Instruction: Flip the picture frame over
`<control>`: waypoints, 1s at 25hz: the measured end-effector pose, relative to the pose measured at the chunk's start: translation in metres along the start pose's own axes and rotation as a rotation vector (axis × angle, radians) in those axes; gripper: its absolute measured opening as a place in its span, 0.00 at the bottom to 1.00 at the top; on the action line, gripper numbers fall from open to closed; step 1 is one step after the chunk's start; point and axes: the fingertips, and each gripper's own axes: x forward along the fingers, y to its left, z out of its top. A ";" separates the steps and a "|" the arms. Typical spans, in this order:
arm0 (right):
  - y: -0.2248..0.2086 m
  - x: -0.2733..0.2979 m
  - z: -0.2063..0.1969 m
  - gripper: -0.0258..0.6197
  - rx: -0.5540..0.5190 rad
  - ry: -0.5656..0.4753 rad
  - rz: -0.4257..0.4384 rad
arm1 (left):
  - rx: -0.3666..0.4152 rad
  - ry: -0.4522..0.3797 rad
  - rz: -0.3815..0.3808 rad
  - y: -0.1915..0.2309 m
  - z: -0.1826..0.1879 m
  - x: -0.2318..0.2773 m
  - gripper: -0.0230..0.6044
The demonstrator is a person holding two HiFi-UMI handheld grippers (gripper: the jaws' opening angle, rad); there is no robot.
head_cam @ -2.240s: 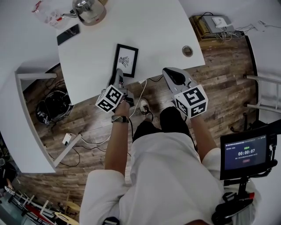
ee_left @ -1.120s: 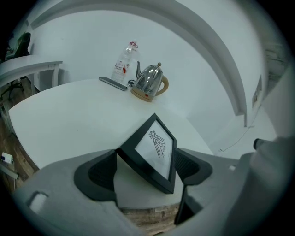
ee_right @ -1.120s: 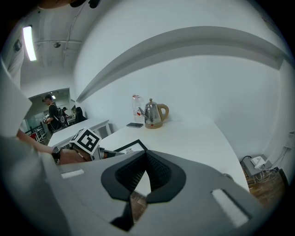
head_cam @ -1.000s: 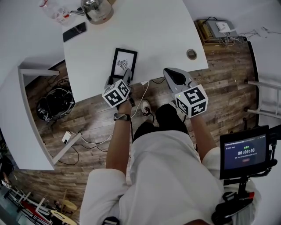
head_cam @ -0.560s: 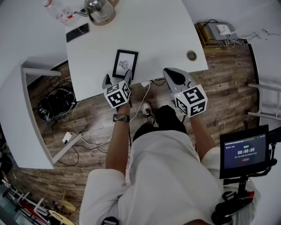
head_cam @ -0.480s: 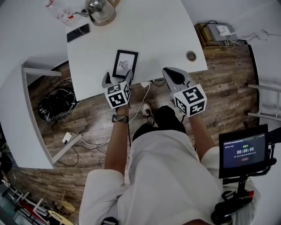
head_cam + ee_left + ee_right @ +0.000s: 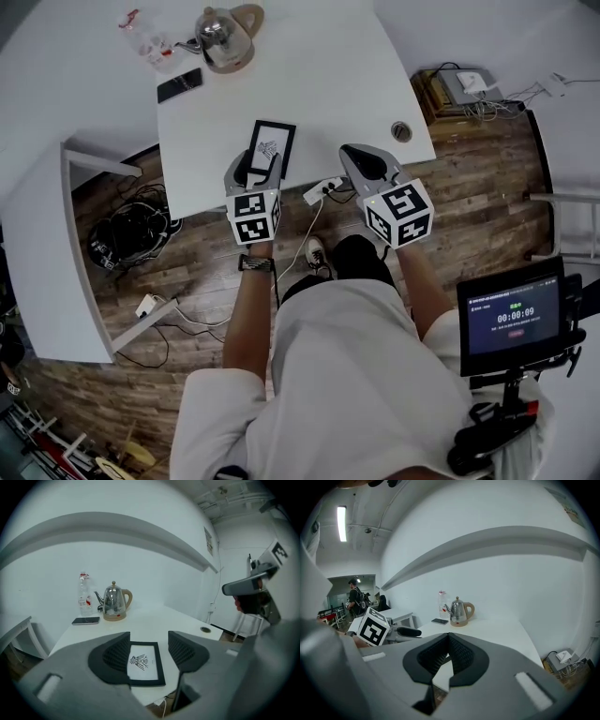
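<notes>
Clearly, the picture frame [image 7: 270, 148] lies flat on the white table [image 7: 319, 75], close to its near edge, with the drawing side up (a small dark figure on white). The left gripper [image 7: 255, 167] hangs over the frame's near end with its 2 jaws spread apart. In the left gripper view the frame [image 7: 143, 663] shows in the gap of the left gripper [image 7: 149, 641], 1 pad at each side of it. Whether either pad touches the frame cannot be told.

The right gripper [image 7: 356, 157] is to the right of the frame, apart from it, at the table's near edge, above a power strip [image 7: 321, 190]. The right gripper [image 7: 449, 641] has its jaws closed tip to tip, with nothing between them. A kettle [image 7: 225, 33] and a phone [image 7: 179, 84] sit at the far left of the table.
</notes>
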 end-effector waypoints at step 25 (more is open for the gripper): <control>0.015 -0.001 0.072 0.04 -0.093 -0.121 0.021 | 0.222 -0.245 -0.060 -0.022 0.113 -0.069 0.11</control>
